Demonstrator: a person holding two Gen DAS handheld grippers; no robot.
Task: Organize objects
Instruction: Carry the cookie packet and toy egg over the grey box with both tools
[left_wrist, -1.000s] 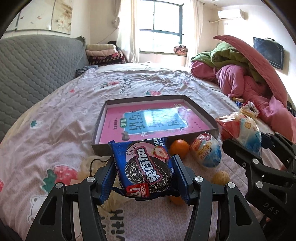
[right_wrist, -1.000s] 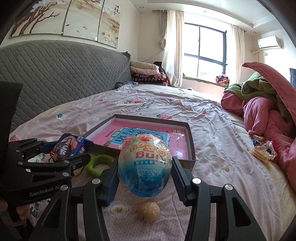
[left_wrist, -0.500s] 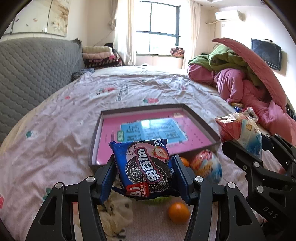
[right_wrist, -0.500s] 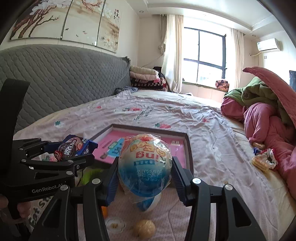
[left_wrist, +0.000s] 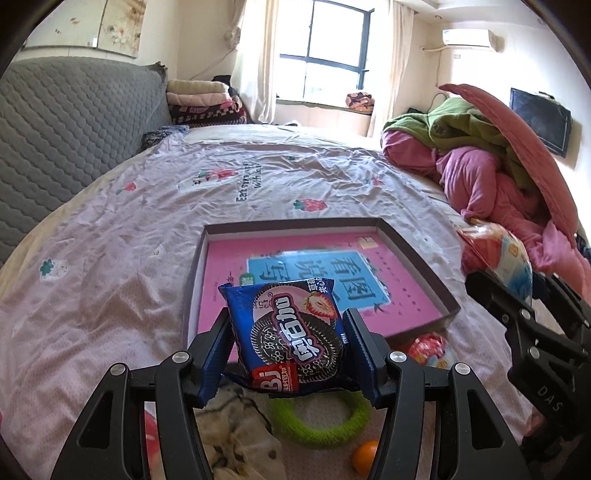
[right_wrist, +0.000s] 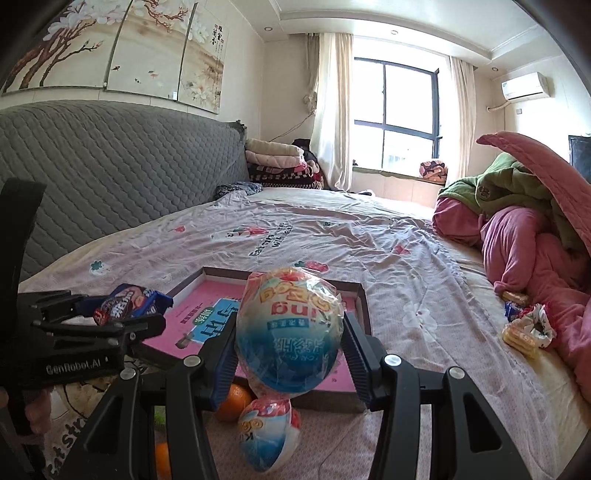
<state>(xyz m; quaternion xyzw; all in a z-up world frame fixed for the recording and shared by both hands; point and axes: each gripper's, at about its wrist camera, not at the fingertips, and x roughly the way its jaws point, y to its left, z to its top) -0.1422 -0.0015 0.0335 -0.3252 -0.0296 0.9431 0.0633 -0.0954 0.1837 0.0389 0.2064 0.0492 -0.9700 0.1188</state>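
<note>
The left gripper (left_wrist: 288, 350) has its jaws pinching a blue foil cookie packet (left_wrist: 290, 332); the right gripper (right_wrist: 288, 350) clamps a blue-and-white wrapped egg-shaped treat (right_wrist: 288, 328). Both hang over the near edge of a shallow dark cardboard tray (left_wrist: 417, 254) lined with a pink book, on the bed (left_wrist: 110, 258).

Left hand-held gripper (left_wrist: 288, 345) and right hand-held gripper (right_wrist: 288, 341) — both clamped, angled downward.

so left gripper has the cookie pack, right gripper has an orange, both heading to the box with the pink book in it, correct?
Not quite. The right gripper holds a wrapped toy egg, not an orange, as the right wrist view shows. The left gripper does hold the cookie pack, near the box with the pink book.
</note>
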